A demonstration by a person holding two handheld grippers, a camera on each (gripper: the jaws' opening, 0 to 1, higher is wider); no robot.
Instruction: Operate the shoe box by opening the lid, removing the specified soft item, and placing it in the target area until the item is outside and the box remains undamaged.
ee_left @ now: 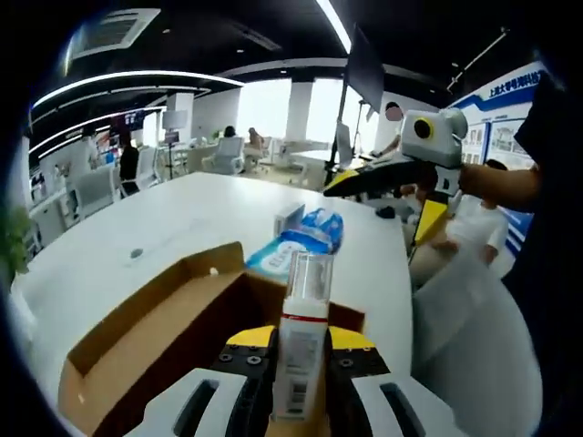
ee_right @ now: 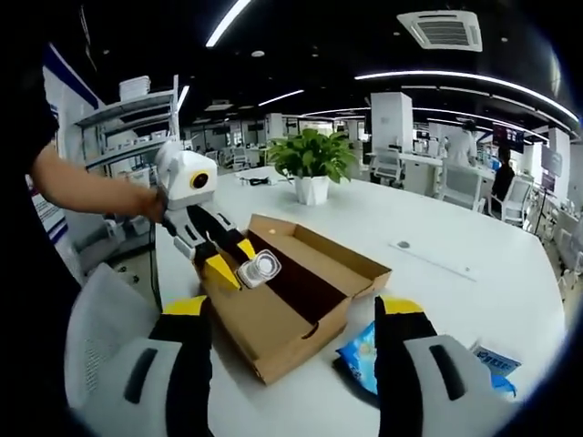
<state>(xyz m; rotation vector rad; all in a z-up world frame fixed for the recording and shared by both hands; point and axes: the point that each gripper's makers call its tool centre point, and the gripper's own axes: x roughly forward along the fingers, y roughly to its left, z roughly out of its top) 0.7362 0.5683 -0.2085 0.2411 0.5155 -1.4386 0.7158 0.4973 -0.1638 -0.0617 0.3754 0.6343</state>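
My left gripper (ee_left: 301, 341) is shut on a white pump bottle (ee_left: 303, 328) with a clear cap, held upright over the open cardboard shoe box (ee_left: 137, 319). In the right gripper view the same gripper (ee_right: 237, 264) reaches in from the left, and the bottle's cap (ee_right: 258, 269) points toward the camera above the box (ee_right: 273, 341), whose lid is folded back. A blue soft packet (ee_left: 305, 241) lies on the table just past the box; it also lies beside the box's near corner (ee_right: 364, 350). My right gripper (ee_right: 293, 309) stands wide open with nothing in it, and hovers over the table's right side (ee_left: 383, 205).
The white table (ee_left: 182, 214) stretches beyond the box. A small blue-and-white pack (ee_left: 290, 218) rests near the packet. A potted plant (ee_right: 312, 159) stands at the table's far end. A grey chair (ee_right: 100, 337) sits by the table edge. People sit at desks in the background.
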